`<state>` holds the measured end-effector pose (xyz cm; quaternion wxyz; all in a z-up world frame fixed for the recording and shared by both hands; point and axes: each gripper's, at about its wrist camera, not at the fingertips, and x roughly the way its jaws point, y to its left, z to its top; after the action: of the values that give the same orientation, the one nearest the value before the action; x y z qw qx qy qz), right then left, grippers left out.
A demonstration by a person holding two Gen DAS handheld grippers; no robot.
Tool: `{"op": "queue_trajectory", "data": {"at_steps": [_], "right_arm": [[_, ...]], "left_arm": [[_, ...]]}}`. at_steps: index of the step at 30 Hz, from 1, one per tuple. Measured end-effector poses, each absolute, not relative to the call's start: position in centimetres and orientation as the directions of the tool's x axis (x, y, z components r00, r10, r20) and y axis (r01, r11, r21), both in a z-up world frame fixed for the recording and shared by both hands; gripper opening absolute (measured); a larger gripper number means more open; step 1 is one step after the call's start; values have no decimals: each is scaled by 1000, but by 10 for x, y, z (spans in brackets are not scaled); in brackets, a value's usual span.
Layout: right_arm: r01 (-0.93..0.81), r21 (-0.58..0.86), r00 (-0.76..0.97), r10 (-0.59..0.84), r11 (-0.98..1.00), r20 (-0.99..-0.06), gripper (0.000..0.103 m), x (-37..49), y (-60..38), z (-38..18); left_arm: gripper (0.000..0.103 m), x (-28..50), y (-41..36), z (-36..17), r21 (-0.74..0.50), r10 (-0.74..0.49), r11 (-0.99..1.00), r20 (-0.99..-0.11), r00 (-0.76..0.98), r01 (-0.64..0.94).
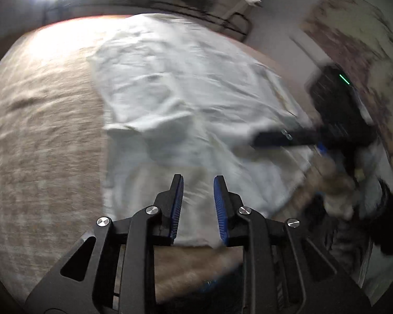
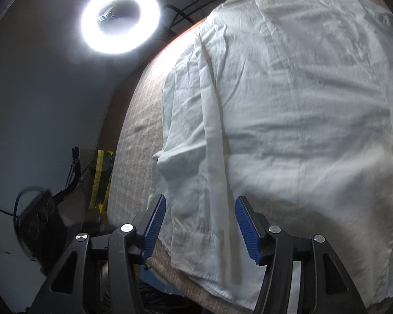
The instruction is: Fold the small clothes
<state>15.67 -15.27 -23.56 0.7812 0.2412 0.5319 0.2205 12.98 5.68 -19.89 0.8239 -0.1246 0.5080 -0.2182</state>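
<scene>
Lying flat: wht shirt [image 2: 288, 120] on tbl [image 2: 141, 141]

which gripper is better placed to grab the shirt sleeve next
Right, probably. The right gripper has open jaws straddling the white shirt sleeve cuff. The left gripper hovers open over flat cloth with no edge between its pads.

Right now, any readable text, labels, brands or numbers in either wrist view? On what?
None readable in either view.
White garment: no print or tag visible.
Beige cloth under it: plain.
Right claw's black body: a green light, no lettering; blurred.
Yellow item beside the table: too dark and small to show any text.
</scene>
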Motion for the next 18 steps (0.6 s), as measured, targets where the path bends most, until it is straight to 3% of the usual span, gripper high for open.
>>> {"op": "queue_trajectory", "data": {"at_steps": [3,9,10,11,13,16,18], "right_arm": [[-94,558,312,557,824,-770,58,150,-145,-244],[-86,490,269,494,867,-827,54,143,-136,-262],[-88,489,260,494,868,-830,41,144,-134,-265],[-91,491,250,498,866,-831,35,145,-132,-269],[-95,512,228,519,854,-824,15,147,-126,-274],[-82,578,215,581,812,-785,3,148,-123,-276],[-61,688,211,683,723,-699,2,146,-127,-271]], "left_arm": [[23,165,72,-227,-433,-437,896,-823,364,98],[22,189,76,-256,-529,-502,848,-792,347,19],[16,189,73,-255,-531,-506,847,-787,353,31],[2,190,71,-254,-524,-503,850,-787,357,43],[2,189,69,-247,-502,-483,863,-791,375,51],[1,189,76,-233,-504,-476,862,-777,412,47],[0,185,85,-219,-503,-465,864,-768,440,36]]}}
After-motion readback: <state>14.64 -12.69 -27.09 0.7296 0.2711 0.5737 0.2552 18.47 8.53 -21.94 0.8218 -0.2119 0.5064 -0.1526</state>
